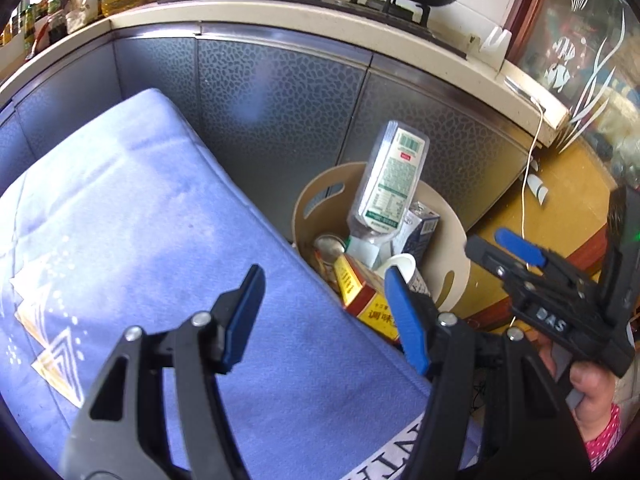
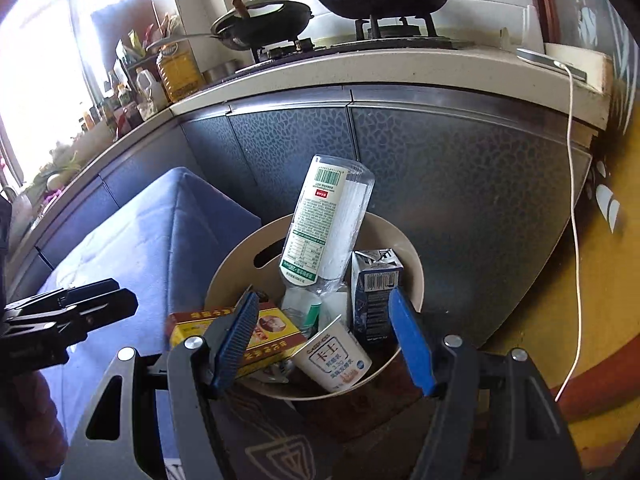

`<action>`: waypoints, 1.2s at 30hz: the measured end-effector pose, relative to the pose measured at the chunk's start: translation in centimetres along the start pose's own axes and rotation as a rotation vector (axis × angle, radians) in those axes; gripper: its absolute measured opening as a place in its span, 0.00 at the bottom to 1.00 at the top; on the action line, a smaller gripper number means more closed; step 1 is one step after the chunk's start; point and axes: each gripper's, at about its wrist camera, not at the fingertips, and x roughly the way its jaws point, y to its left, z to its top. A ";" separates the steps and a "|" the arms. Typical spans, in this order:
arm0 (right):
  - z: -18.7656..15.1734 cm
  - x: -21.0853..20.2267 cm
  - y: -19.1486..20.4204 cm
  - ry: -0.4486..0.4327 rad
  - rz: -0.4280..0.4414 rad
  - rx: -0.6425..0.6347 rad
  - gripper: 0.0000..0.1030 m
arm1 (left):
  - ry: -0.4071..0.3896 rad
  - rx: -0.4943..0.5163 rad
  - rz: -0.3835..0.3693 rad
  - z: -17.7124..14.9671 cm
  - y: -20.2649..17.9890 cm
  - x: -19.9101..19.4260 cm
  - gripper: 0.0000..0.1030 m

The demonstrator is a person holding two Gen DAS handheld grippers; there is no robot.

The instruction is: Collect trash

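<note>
A beige round bin (image 1: 454,232) (image 2: 414,264) stands on the floor against the cabinet, filled with trash. In it are an upside-down clear bottle (image 1: 390,184) (image 2: 324,224), a dark carton (image 1: 422,228) (image 2: 374,296), a white paper cup (image 1: 404,270) (image 2: 334,360) and a yellow-red box (image 1: 368,300) (image 2: 188,326). My left gripper (image 1: 324,316) (image 2: 116,294) is open and empty over the blue cloth's edge, beside the bin. My right gripper (image 2: 322,338) (image 1: 500,254) hovers open above the bin with nothing between its fingers.
A blue cloth-covered surface (image 1: 140,220) (image 2: 160,232) lies left of the bin. Behind it runs a counter (image 2: 360,68) with a gas stove and two pans. A white cable (image 2: 576,220) hangs down the cabinet at the right. Bottles crowd the counter's left end.
</note>
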 end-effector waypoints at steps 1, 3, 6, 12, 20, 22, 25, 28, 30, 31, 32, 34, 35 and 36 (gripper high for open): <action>-0.1 -0.5 0.0 -0.007 0.013 0.022 0.66 | -0.015 0.003 0.004 -0.1 0.1 -0.6 0.58; -0.6 -2.0 0.3 -0.028 0.034 0.059 0.66 | -0.042 0.018 0.015 -0.3 0.0 -1.9 0.58; -1.5 -3.9 0.4 -0.056 0.052 0.101 0.66 | -0.087 0.053 0.044 -0.9 -0.2 -3.9 0.58; -3.6 -6.9 2.1 -0.078 0.065 0.158 0.66 | -0.150 0.115 0.072 -2.7 -0.3 -7.3 0.71; -5.3 -9.1 4.3 -0.071 0.054 0.184 0.66 | -0.217 0.151 0.089 -4.6 -0.8 -11.2 0.75; -5.5 -10.0 4.8 -0.079 0.050 0.185 0.66 | -0.234 0.162 0.103 -5.0 -1.1 -12.0 0.82; -5.5 -11.0 5.3 -0.092 0.044 0.176 0.66 | -0.252 0.171 0.114 -5.5 -1.5 -13.0 0.84; -5.5 -11.9 5.9 -0.100 0.041 0.166 0.66 | -0.261 0.188 0.131 -5.9 -1.8 -13.8 0.91; -5.7 -12.4 6.1 -0.106 0.039 0.161 0.66 | -0.278 0.198 0.141 -6.2 -2.1 -14.3 0.94; -5.6 -12.6 6.2 -0.106 0.038 0.161 0.66 | -0.281 0.202 0.143 -6.3 -2.3 -14.5 0.94; -5.6 -12.7 6.2 -0.107 0.038 0.163 0.66 | -0.282 0.204 0.143 -6.3 -2.3 -14.7 0.94; -5.6 -13.0 6.2 -0.108 0.037 0.166 0.66 | -0.277 0.198 0.140 -6.3 -2.4 -14.9 0.94; -5.6 -13.2 6.3 -0.111 0.036 0.167 0.66 | -0.275 0.195 0.142 -6.3 -2.4 -14.9 0.94; -5.6 -13.4 6.3 -0.114 0.036 0.167 0.66 | -0.274 0.194 0.149 -6.3 -2.4 -15.0 0.94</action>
